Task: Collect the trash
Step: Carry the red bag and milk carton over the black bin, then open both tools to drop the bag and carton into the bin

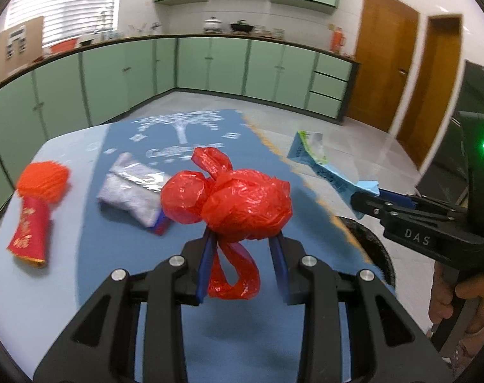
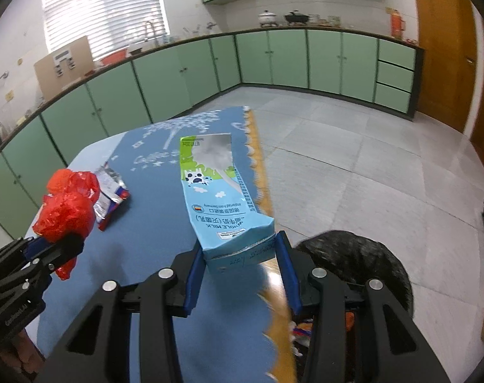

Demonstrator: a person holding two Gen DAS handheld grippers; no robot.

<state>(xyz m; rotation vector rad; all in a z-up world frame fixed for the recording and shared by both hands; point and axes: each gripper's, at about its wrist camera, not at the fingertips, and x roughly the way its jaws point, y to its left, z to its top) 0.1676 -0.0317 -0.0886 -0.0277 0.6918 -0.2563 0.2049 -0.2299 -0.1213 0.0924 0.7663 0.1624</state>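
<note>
Carrying two pieces at once, we have the left gripper (image 1: pixel 243 239) pinching the knotted red plastic bag (image 1: pixel 238 204) above the table, and the right gripper (image 2: pixel 240 255) clamped on the base of the flattened blue milk carton (image 2: pixel 219 198), which juts out over the blue tablecloth (image 2: pixel 152 249). Just past the table's edge sits what looks like a black-lined bin (image 2: pixel 363 261), some coloured scraps visible inside, so we judge the step to be dropping both loads there. To do it well, we should bring each piece fully over the opening before spreading the fingers, carton first, as it is nearer. Left on the table are a silver snack wrapper (image 1: pixel 133 194) and a red-and-orange tasselled item (image 1: pixel 34 210).
</note>
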